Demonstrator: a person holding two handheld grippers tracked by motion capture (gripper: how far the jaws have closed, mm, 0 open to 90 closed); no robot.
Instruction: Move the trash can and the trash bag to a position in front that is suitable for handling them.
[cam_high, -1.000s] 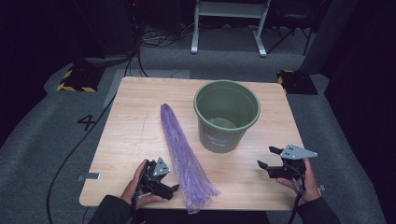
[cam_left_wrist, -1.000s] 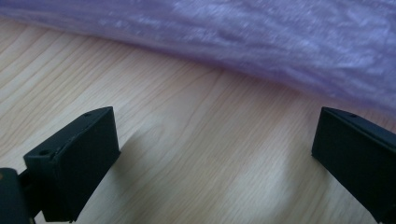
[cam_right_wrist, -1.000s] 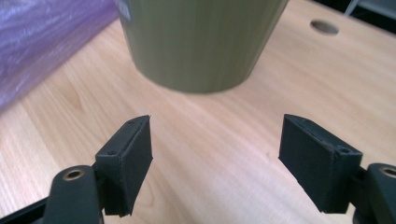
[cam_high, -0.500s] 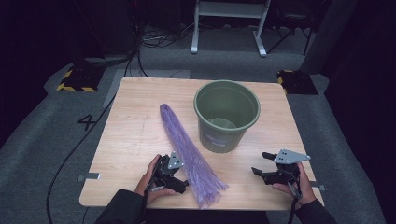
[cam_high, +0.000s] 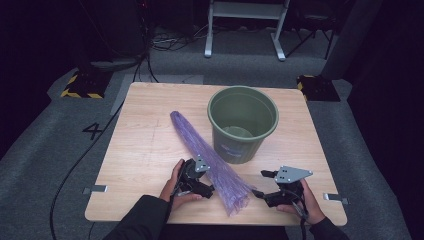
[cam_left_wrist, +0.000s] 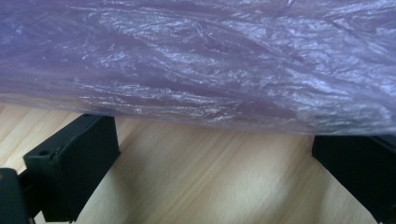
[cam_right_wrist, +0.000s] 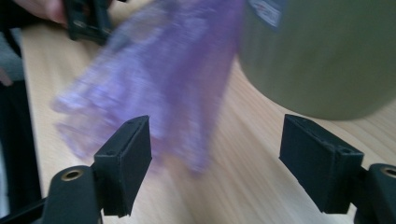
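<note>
Jaws of both grippers stand released, nothing between the pads. Left gripper (cam_high: 206, 189) sits at the near-left edge of the purple plastic bag (cam_high: 210, 162), right gripper (cam_high: 263, 186) just off its flared end. Bag lies flat on the bench (cam_high: 145, 145), beside the green bucket (cam_high: 242, 122).

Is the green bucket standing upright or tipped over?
Upright: the green bucket stands on the table with its open mouth facing up.

Left gripper (cam_high: 207, 189) has slid in to the edge of the long crinkled purple plastic bag (cam_high: 212, 162); right gripper (cam_high: 261, 185) has moved inward toward the bag's flared end.
</note>
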